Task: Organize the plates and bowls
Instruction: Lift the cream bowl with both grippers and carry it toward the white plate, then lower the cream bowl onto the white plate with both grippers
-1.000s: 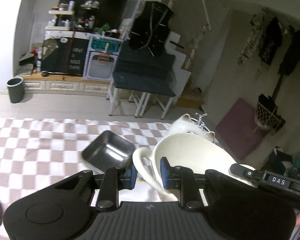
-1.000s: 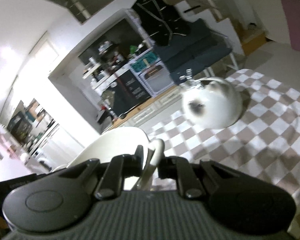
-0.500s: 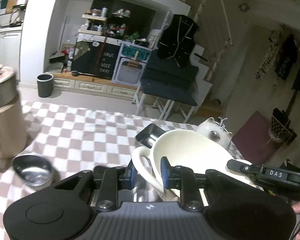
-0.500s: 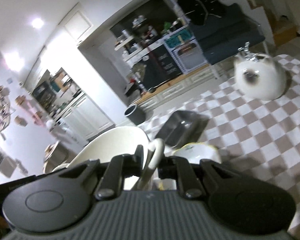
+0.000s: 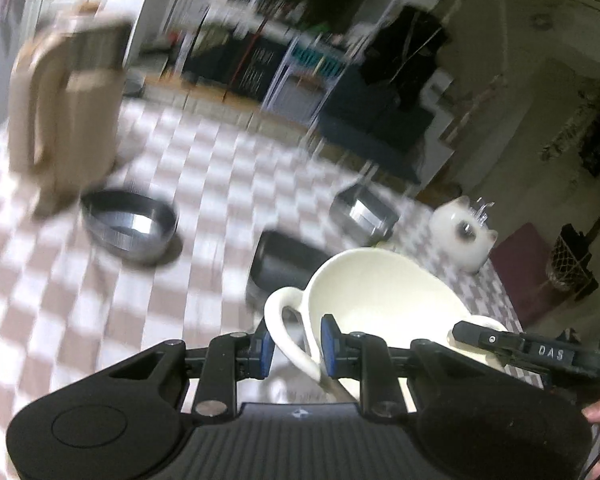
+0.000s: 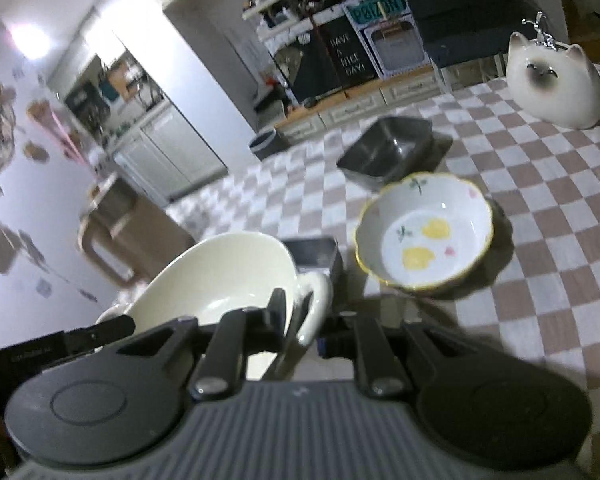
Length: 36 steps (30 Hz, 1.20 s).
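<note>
While both handles are pinched, the cream two-handled bowl (image 5: 380,292) hangs in the air over the checked tablecloth (image 5: 100,300), tilted, carried between the two tools. Its left loop handle sits between the narrow jaws of the left gripper (image 5: 294,346), and the right gripper (image 6: 300,312) is closed down on the opposite handle. To do this well, I judge both hands should travel together and level the bowl out, so neither handle twists free. Just below and ahead lie a dark rectangular tray (image 5: 284,260) and the flowered bowl (image 6: 426,232); a steel bowl (image 5: 130,224) and a beige jug (image 5: 66,112) stand further left, so lower slowly and clear of them
</note>
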Available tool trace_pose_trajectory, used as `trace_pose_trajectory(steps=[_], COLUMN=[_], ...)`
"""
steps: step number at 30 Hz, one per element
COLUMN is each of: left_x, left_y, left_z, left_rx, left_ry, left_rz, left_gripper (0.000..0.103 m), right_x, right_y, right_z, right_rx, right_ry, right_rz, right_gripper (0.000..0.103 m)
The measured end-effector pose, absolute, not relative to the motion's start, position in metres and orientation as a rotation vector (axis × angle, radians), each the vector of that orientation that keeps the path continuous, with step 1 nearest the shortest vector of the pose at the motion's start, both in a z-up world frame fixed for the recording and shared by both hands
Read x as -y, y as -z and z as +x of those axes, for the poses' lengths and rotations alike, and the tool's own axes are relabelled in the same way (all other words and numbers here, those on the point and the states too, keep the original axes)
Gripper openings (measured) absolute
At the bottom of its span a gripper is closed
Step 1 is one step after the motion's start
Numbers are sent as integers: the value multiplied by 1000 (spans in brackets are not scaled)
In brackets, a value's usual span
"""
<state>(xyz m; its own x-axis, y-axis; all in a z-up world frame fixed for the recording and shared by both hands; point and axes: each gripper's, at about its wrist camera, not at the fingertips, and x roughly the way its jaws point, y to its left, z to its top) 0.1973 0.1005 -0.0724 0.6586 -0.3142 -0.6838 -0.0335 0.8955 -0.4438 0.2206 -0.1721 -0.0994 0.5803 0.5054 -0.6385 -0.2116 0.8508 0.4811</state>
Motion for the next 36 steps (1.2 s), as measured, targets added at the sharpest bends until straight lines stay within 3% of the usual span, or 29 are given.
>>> trace_pose_trajectory(steps=[20,36], left_x=[-102,-100], left_y=[126,140], left_z=[212,217], left_rx=[-1045,-1105], left_ry=[112,96], left_rz=[-336,-315], left_gripper=[28,33], right_x=[139,130], right_y=[130,135], right_z=[212,210], right_rx=[-1097,-1127], right_ry=[-405,-411], right_rz=[206,154], right_gripper=[22,23])
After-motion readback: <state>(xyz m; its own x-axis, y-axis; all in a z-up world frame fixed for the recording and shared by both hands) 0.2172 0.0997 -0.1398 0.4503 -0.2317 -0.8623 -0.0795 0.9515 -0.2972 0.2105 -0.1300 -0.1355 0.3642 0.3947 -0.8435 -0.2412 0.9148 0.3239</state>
